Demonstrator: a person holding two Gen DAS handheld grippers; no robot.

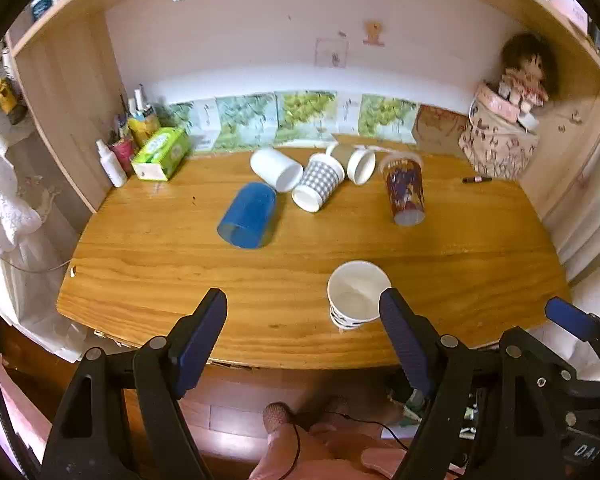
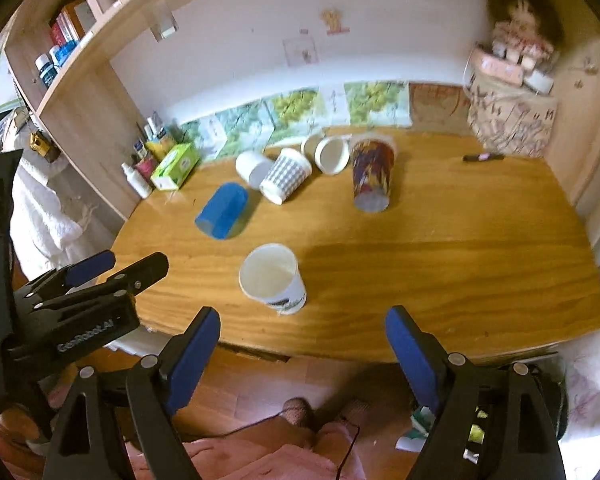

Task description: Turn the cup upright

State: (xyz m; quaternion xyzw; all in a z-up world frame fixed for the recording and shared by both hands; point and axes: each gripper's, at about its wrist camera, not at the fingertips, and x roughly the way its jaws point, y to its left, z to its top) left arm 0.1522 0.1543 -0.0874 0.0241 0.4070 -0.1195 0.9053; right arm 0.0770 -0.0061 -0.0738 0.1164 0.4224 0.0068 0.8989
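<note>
One white cup point(image 1: 358, 294) stands upright near the desk point(image 1: 180, 280) edge, five cups point(image 1: 247, 216) lie tipped behind, and both my grippers point(image 1: 302, 312) point(image 2: 302, 330) gape empty.

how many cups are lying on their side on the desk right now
5 visible: blue cup left, plain white cup, checkered cup, a white cup behind, printed cup right. Another may be hidden behind them.

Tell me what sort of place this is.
Most likely a home desk nook, perhaps a child's room: a wooden desk set under a built-in shelf, a doll in the corner, and stickers and drawings on the wall.
</note>
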